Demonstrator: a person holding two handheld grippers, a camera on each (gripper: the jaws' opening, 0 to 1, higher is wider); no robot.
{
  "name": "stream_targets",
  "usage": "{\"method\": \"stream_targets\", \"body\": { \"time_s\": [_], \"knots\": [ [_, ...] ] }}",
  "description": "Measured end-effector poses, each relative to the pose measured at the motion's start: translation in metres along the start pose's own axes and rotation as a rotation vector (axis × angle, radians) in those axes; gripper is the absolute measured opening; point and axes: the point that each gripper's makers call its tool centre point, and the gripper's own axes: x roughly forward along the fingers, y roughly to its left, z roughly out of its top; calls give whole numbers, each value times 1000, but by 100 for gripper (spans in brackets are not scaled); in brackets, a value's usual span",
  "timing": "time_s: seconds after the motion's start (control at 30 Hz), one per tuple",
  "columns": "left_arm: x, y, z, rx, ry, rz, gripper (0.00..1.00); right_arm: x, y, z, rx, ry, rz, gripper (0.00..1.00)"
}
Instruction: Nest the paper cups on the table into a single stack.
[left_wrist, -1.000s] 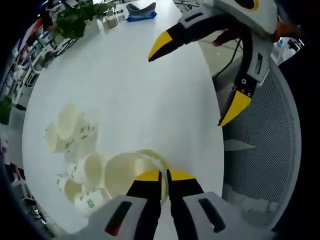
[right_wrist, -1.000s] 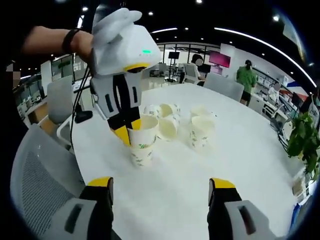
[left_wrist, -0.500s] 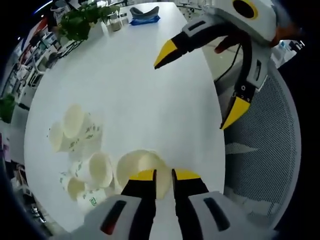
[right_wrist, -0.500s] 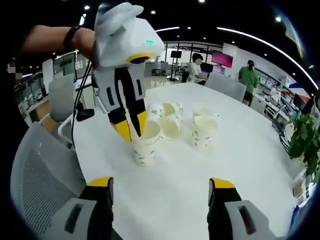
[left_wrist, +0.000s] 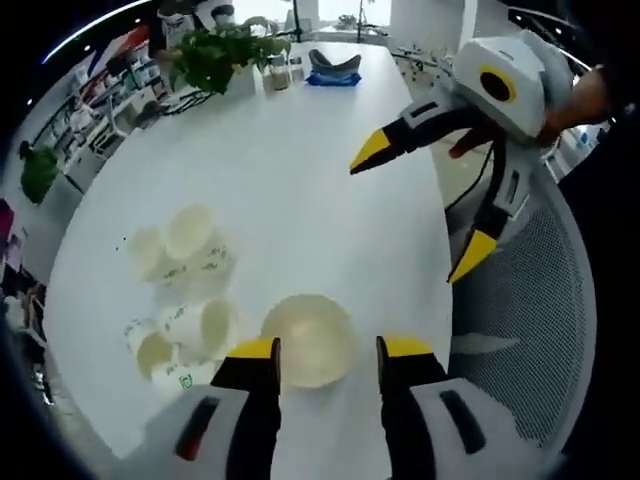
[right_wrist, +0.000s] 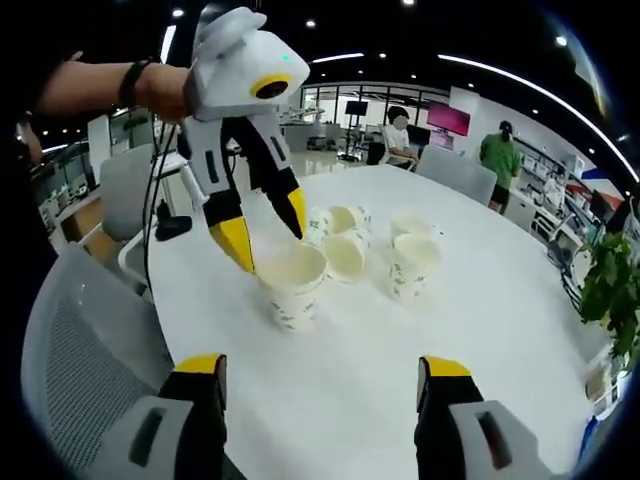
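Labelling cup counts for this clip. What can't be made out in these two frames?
- Cups nested in the near stack: right gripper view shows one outer wall, left gripper view only its open mouth.
- Loose cups: they overlap in both views, and the left gripper covers some in the right gripper view, so no exact count.
- Cup print: too small to read.
- Items at the table's far end: too small and distorted to identify.

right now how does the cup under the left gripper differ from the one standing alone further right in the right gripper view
The near cup stands closest to the table edge, right beneath the open left gripper, apart from the others. The far cup stands farther in, next to the cluster of tipped cups, with no gripper over it. The near cup looks larger, though that may just be its closeness to the camera. Both are upright white paper cups with green print, mouths up, on the white table.
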Motion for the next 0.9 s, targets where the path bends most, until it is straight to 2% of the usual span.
{"method": "stream_targets", "body": {
  "time_s": [0.1,0.2,0.27,0.33,0.43,0.63,0.9],
  "knots": [
    [-11,0,8,-112,-95,10,43,0,4,3,-15,7,8,78],
    [-17,9,7,-155,-130,33,45,-1,6,5,-16,5,15,78],
    [-24,18,4,-204,-170,69,48,-2,7,6,-18,7,18,78],
    [-30,24,0,-246,-192,97,50,-3,9,7,-20,8,20,78],
    [-35,26,-7,-280,-218,104,53,-2,10,5,-22,15,24,78],
    [-45,31,-18,-318,-255,149,61,-1,10,6,-22,19,26,78],
    [-57,32,-34,-383,-300,188,66,3,4,10,-24,18,24,78]
  ]
}}
